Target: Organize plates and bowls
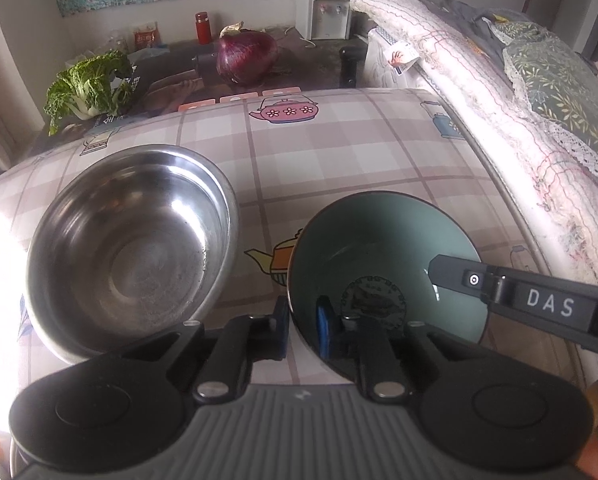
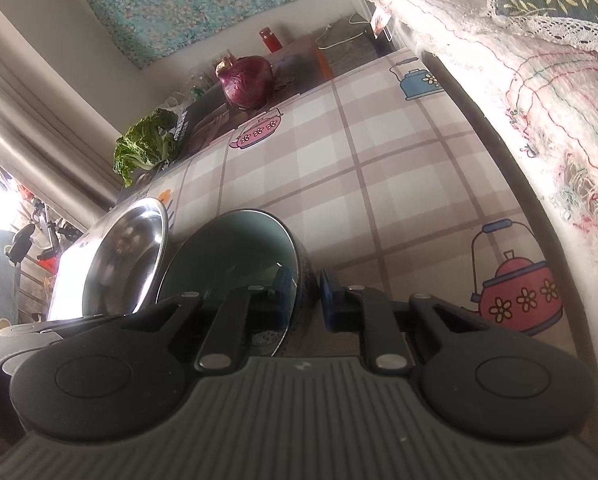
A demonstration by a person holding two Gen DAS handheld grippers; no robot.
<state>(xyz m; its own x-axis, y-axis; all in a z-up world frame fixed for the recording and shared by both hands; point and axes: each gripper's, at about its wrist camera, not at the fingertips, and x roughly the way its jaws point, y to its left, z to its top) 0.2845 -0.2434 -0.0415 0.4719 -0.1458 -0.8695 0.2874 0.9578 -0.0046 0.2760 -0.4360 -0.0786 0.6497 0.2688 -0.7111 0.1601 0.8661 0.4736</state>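
Both claws pinch the green bowl (image 1: 383,272) rim: left claw (image 1: 303,332), right claw (image 2: 305,300). Next: lift into steel bowl (image 1: 135,248) left of them.

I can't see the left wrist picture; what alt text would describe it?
Two handheld grippers pinch opposite sides of a green bowl's rim: the left gripper at its near edge, the right gripper from the right. The bowl sits on a checked tablecloth beside an empty steel bowl.
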